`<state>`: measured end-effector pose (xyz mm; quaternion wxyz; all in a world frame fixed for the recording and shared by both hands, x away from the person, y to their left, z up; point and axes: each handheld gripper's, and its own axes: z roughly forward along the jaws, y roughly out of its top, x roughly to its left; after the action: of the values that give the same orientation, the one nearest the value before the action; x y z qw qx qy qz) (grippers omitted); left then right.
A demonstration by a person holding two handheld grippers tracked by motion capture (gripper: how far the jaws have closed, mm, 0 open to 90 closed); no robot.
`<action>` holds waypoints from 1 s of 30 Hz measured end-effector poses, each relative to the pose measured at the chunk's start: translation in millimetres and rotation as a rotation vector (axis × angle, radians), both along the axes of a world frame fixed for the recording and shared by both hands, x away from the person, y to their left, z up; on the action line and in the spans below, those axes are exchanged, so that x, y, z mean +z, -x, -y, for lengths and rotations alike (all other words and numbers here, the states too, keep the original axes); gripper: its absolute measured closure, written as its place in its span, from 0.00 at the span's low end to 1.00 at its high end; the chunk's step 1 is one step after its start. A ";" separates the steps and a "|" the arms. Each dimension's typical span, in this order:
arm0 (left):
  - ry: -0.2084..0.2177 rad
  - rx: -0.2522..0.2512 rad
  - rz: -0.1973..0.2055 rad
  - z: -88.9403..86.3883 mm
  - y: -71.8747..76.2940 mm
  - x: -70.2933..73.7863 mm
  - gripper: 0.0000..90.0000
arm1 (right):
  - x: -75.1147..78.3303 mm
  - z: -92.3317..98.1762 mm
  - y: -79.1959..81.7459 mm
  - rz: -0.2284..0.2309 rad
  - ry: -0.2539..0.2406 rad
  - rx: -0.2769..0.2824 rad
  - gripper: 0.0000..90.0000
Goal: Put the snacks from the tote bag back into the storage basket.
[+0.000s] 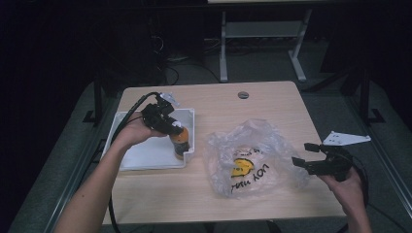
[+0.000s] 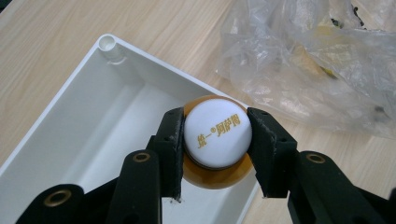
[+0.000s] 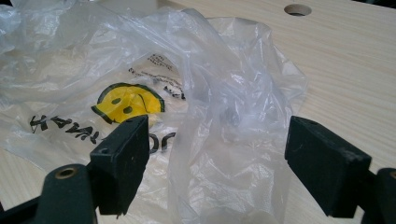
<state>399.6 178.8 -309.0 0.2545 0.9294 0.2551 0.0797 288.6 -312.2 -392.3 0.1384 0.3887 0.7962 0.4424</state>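
Note:
An orange bottle with a white cap (image 2: 217,132) stands upright in the right near corner of a white tray (image 2: 84,116). My left gripper (image 2: 215,140) is shut on the bottle's cap, one pad on each side. In the high view the bottle (image 1: 180,141) sits inside the tray (image 1: 145,155) under the left gripper (image 1: 171,127). A crumpled clear plastic bag (image 1: 248,155) with a yellow smiley face lies mid-table. My right gripper (image 1: 305,154) stands open at the bag's right edge, its jaws wide with loose bag film (image 3: 219,116) before them.
The wooden table (image 1: 214,99) has a round cable hole (image 1: 243,94) at the back middle. Beyond the far edge are the legs of a metal stand (image 1: 223,53) on the floor. A person's forearms come in from the bottom.

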 end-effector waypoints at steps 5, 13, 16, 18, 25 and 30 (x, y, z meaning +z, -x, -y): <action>-0.001 -0.001 0.000 -0.2 -0.1 0.1 0.65 | 0.0 1.1 0.5 0.000 -0.002 -0.002 0.24; -0.002 0.004 -0.013 -2.6 -0.5 0.2 0.61 | -0.2 0.7 0.0 -0.001 -0.002 0.000 0.23; -0.003 0.006 -0.011 -5.8 0.5 1.2 0.58 | -0.1 0.5 -0.3 -0.001 -0.004 0.001 0.23; -0.003 0.013 -0.005 -7.3 2.1 1.2 0.54 | -0.2 0.2 -0.5 -0.001 -0.004 0.001 0.23; 0.007 0.016 -0.003 -12.6 4.9 3.7 0.50 | -1.6 -1.9 -1.3 -0.007 0.000 0.003 0.23; 0.016 0.011 -0.005 -14.0 6.1 4.0 0.48 | -2.8 -1.2 -1.5 -0.011 -0.004 0.001 0.23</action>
<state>393.4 192.8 -305.0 0.2607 0.9262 0.2612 0.0769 290.1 -311.0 -395.1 0.1331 0.3909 0.7963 0.4421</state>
